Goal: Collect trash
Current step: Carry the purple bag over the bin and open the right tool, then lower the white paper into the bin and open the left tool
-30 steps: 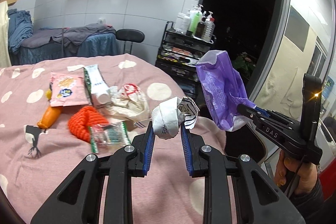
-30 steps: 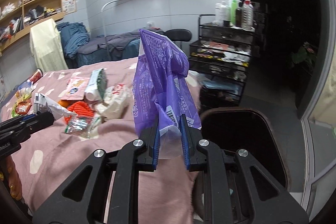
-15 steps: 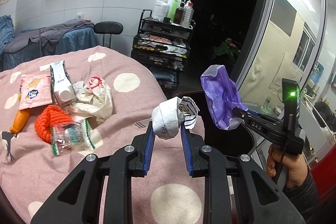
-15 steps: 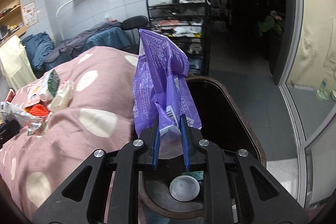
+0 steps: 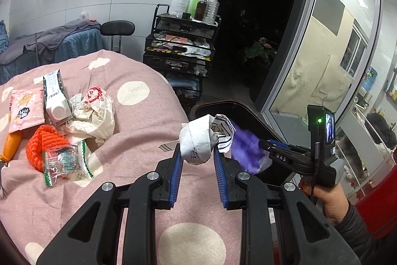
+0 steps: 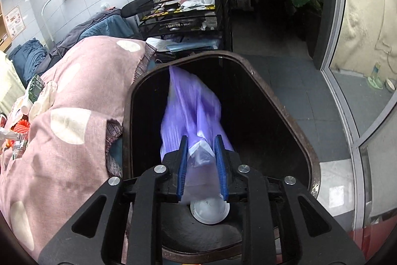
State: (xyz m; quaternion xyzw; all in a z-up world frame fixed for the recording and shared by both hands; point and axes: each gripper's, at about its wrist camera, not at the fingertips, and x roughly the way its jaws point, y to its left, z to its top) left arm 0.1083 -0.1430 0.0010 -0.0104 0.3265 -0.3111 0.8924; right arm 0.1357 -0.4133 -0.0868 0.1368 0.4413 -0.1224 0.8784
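1. Trash is split between both grippers: a crumpled white wrapper (image 5: 198,140) sits clamped in the left gripper (image 5: 197,160), and a purple plastic bag (image 6: 192,113) is pinched in the right gripper (image 6: 202,153).
2. Jaws of the left gripper are closed partway onto the white wrapper, which bulges above the blue pads over the pink dotted cover (image 5: 139,121).
3. Jaws of the right gripper are narrowly set, pressing the bag's pale lower end between them; the rest of the bag is blurred and stretches away over the dark opening of the bin (image 6: 280,101).
4. A white round lid (image 6: 209,211) lies at the bottom of the bin, just near of the right gripper's jaws.
5. In the left wrist view the right gripper (image 5: 266,144) appears at the right, held by a hand (image 5: 327,200), with the purple bag (image 5: 245,150) hanging from its tip beside the white wrapper.
6. More trash lies on the cover at the left: a pink snack packet (image 5: 23,107), a milk carton (image 5: 55,98), a crumpled paper wrapper (image 5: 95,111), an orange net (image 5: 43,145) and a clear green-edged packet (image 5: 65,163).
7. A black trolley (image 5: 183,51) with bottles on top stands at the far side.
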